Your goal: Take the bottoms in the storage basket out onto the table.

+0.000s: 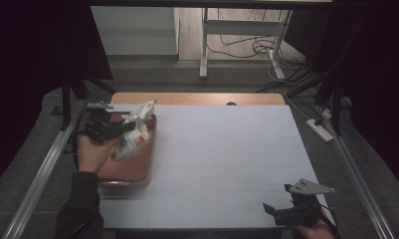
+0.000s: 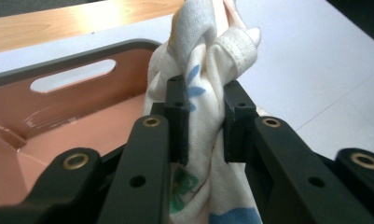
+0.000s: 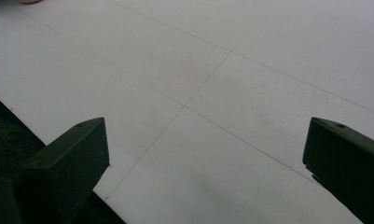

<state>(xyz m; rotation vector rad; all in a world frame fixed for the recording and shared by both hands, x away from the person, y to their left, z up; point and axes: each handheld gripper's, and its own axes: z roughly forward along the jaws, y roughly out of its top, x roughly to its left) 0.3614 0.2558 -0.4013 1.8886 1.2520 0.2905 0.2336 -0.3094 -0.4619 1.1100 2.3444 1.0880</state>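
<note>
Dim room, bright table, and some soft, blurry spots.

From above, the room is dark, with black corners on both sides, and the white table is the brightest part. The far floor gets pale light. The picture is a bit grainy, and the tub looks smeared at its near edge. In the left gripper view, a shiny glow sits on the wood strip and small white glints shine on the tub's inside wall. The cloth is fairly sharp, but the close black jaws are soft. In the right gripper view, the table is evenly grey, with soft shade near the blurry jaws.
</note>
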